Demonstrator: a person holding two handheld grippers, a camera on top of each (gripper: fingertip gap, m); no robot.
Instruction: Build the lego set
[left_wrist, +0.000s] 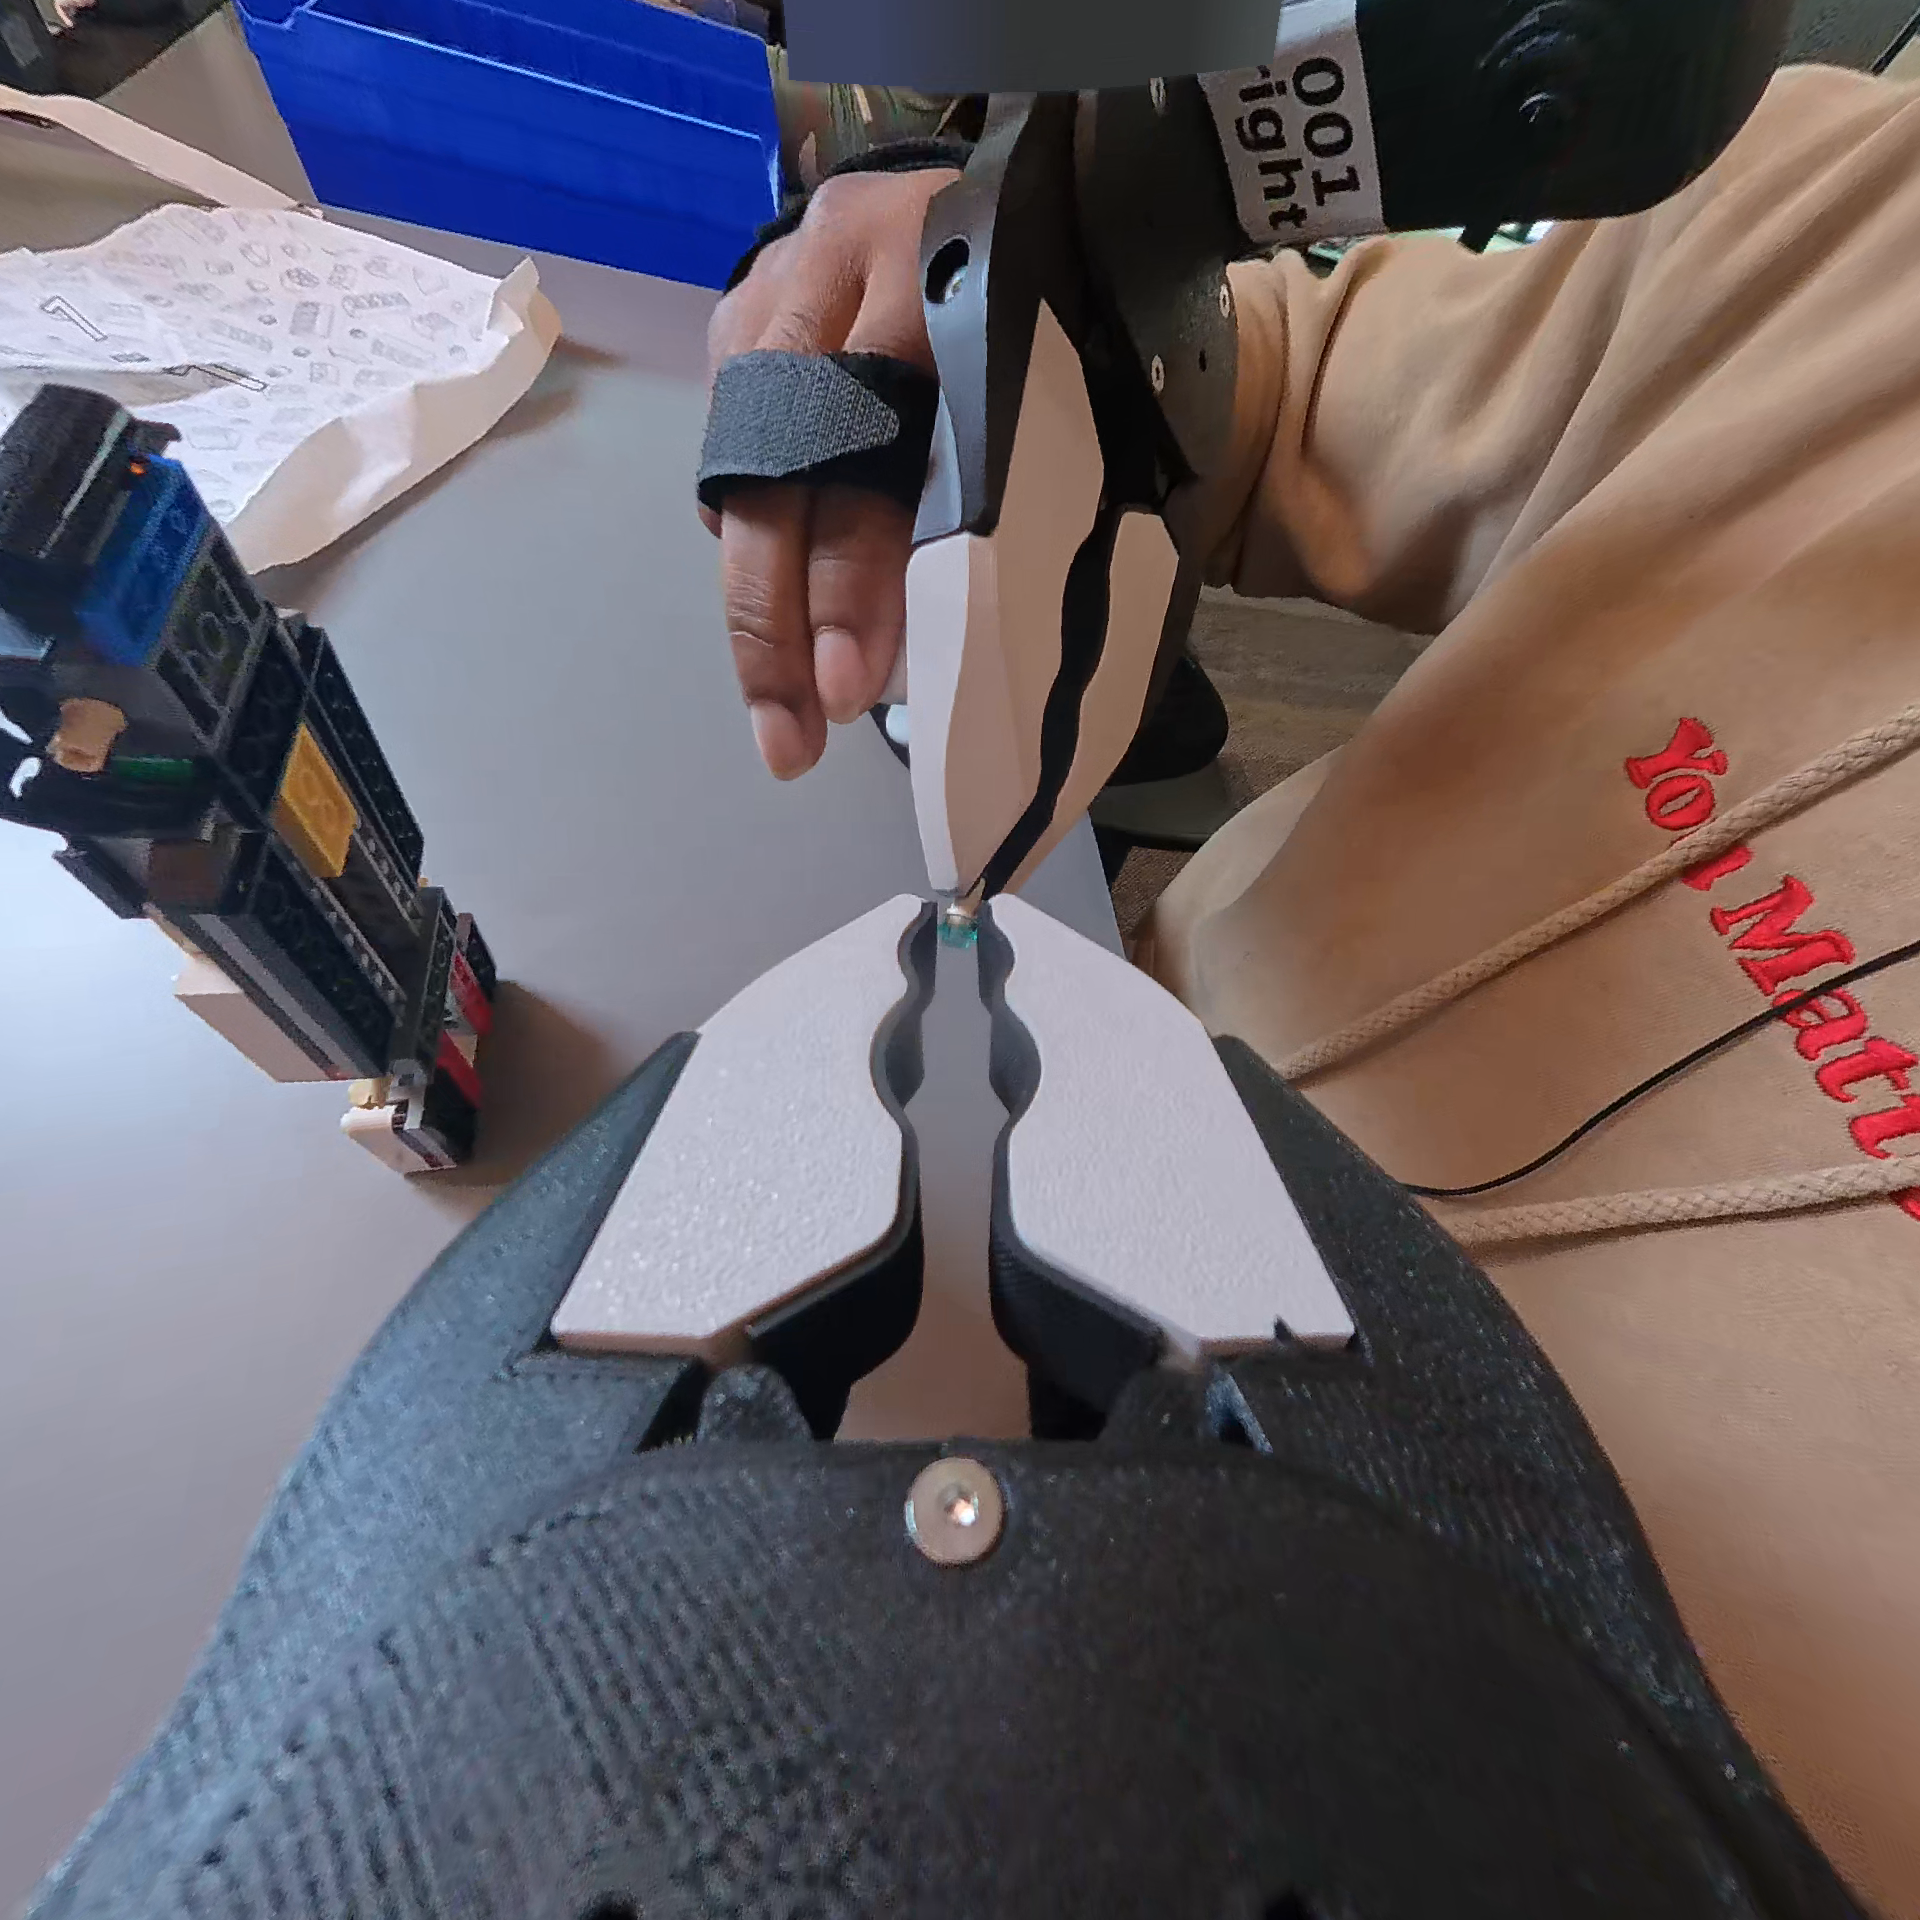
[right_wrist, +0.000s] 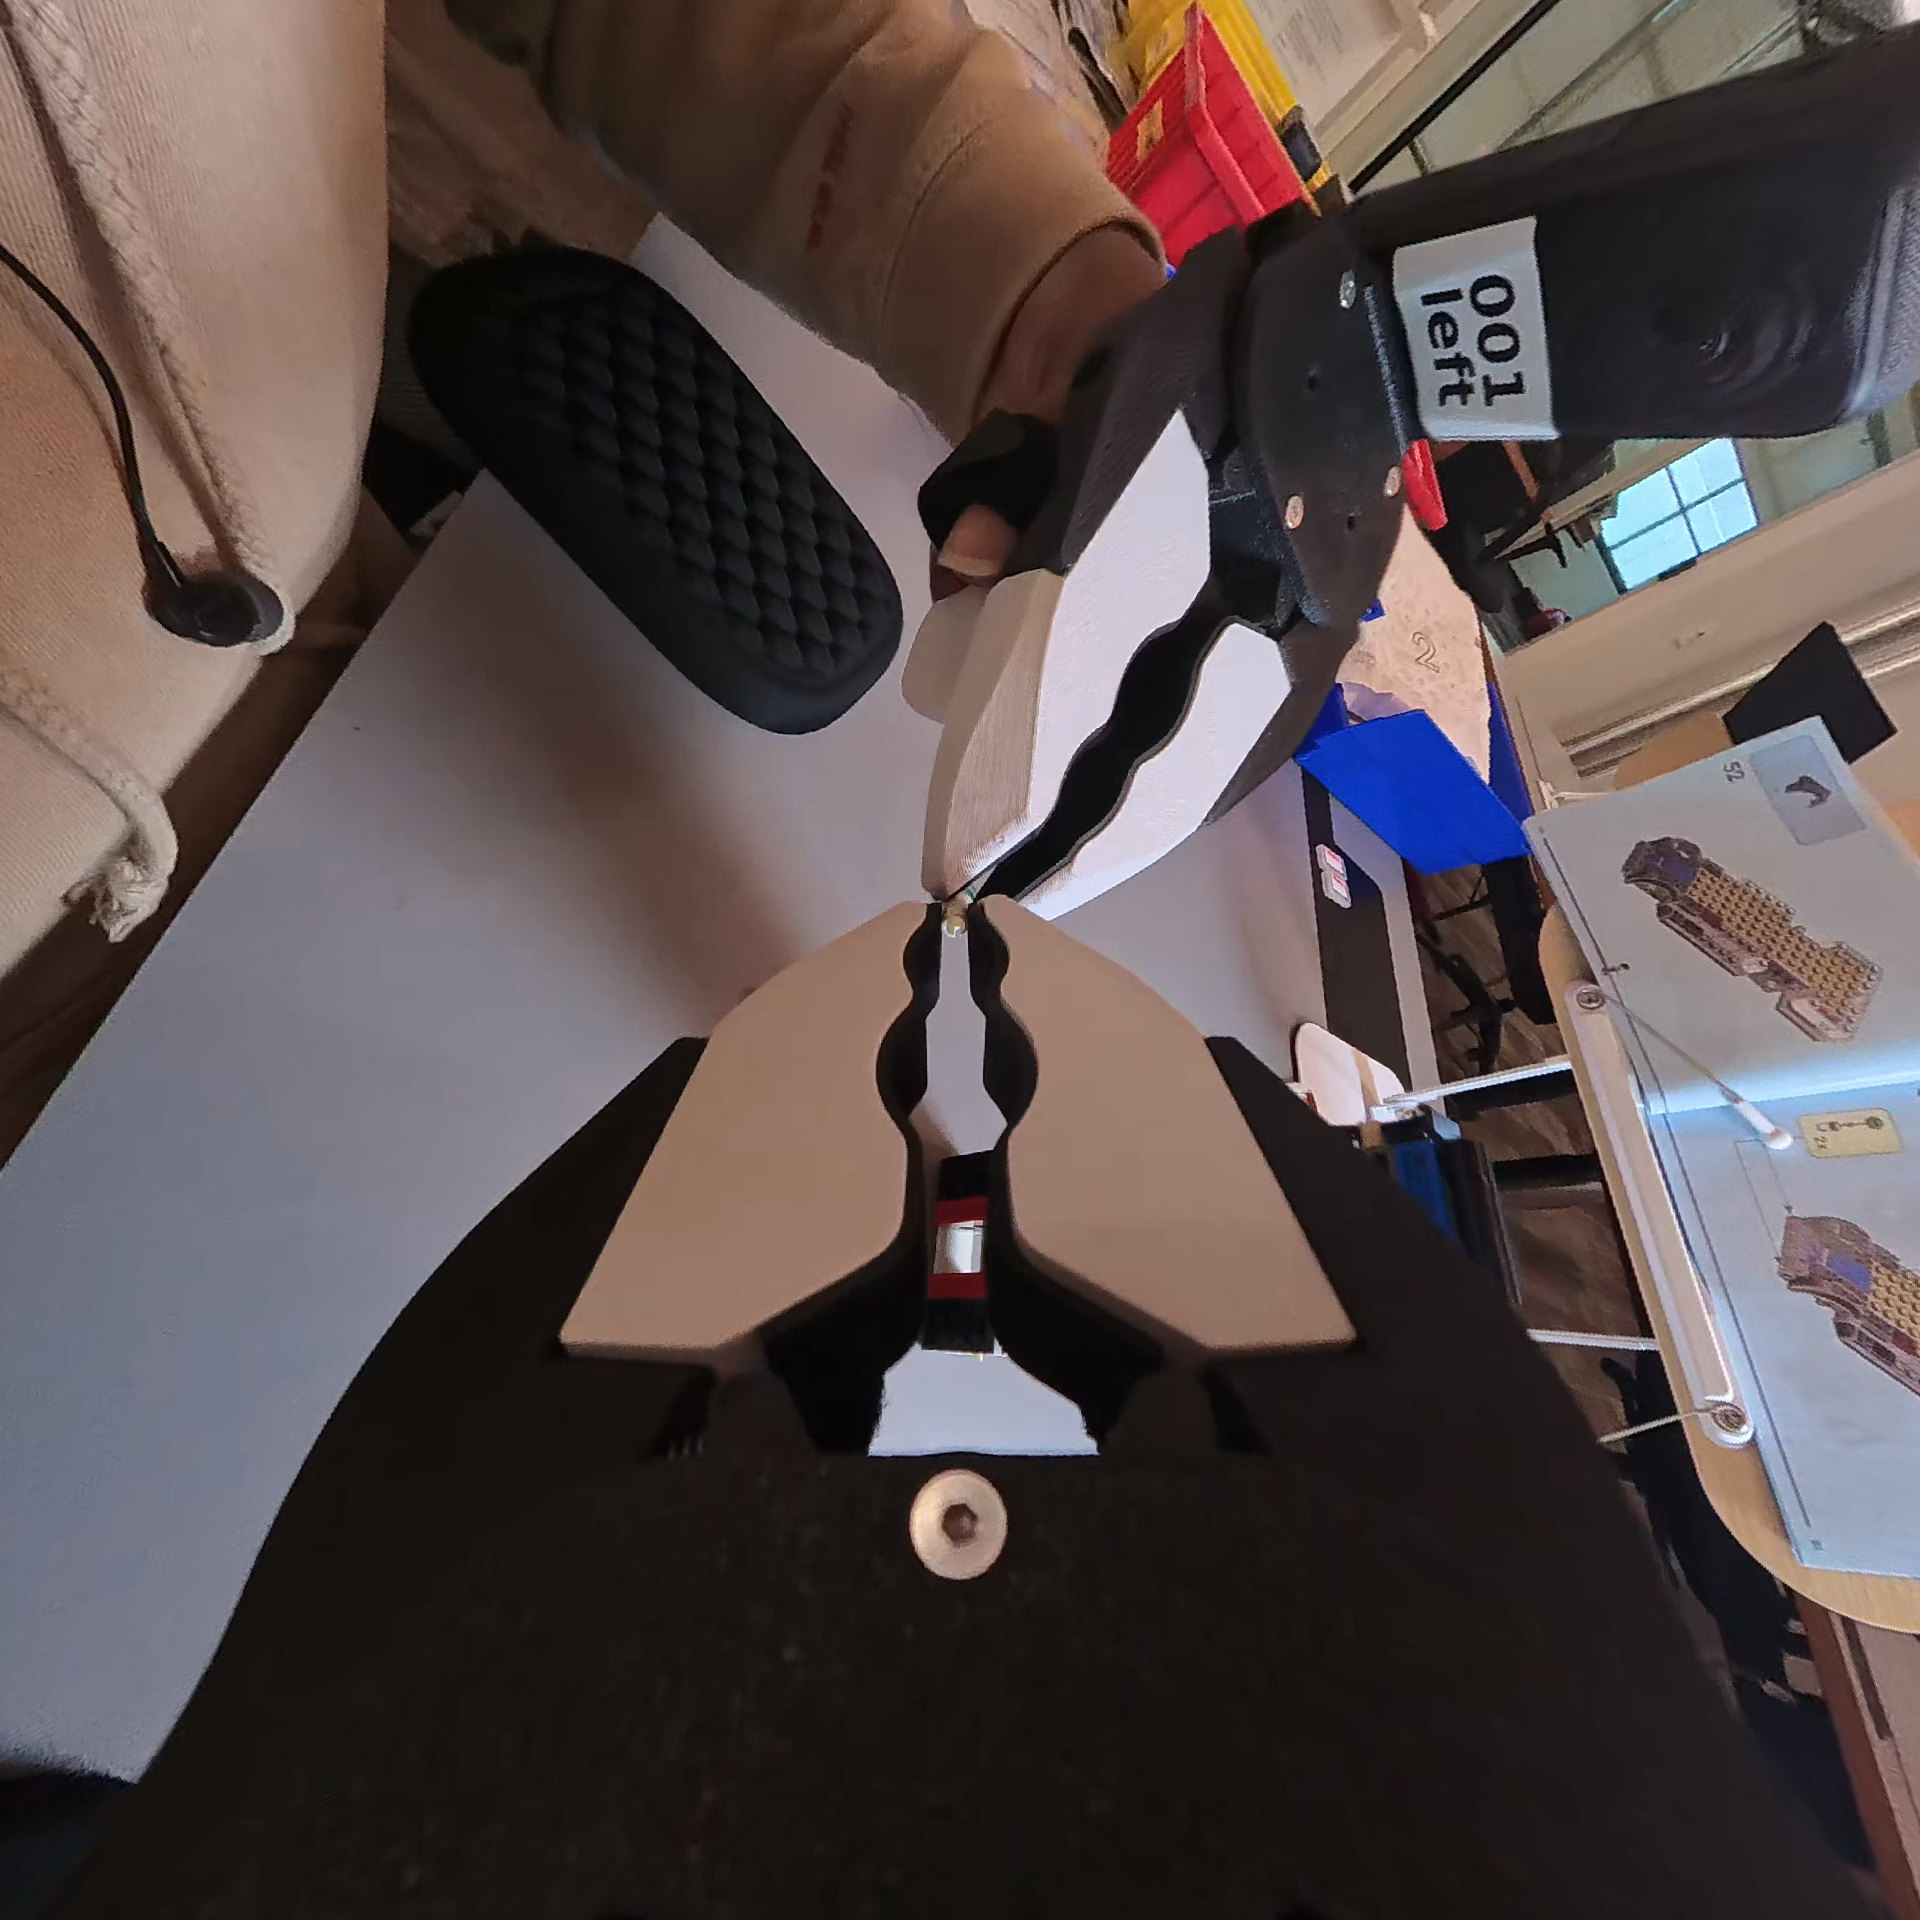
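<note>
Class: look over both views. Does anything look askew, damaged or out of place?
The patterned paper bag behind the brick model lies crumpled and torn open. The brick model appears to lie on its side. Nothing looks spilled.

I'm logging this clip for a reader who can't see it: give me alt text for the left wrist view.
The left gripper pinches a tiny teal piece at its fingertips, tip to tip with the right gripper, which a hand brings down onto a pale stud on that piece. To the left, a dark brick model stands on the grey table, with printed paper and a blue bin behind.
</note>
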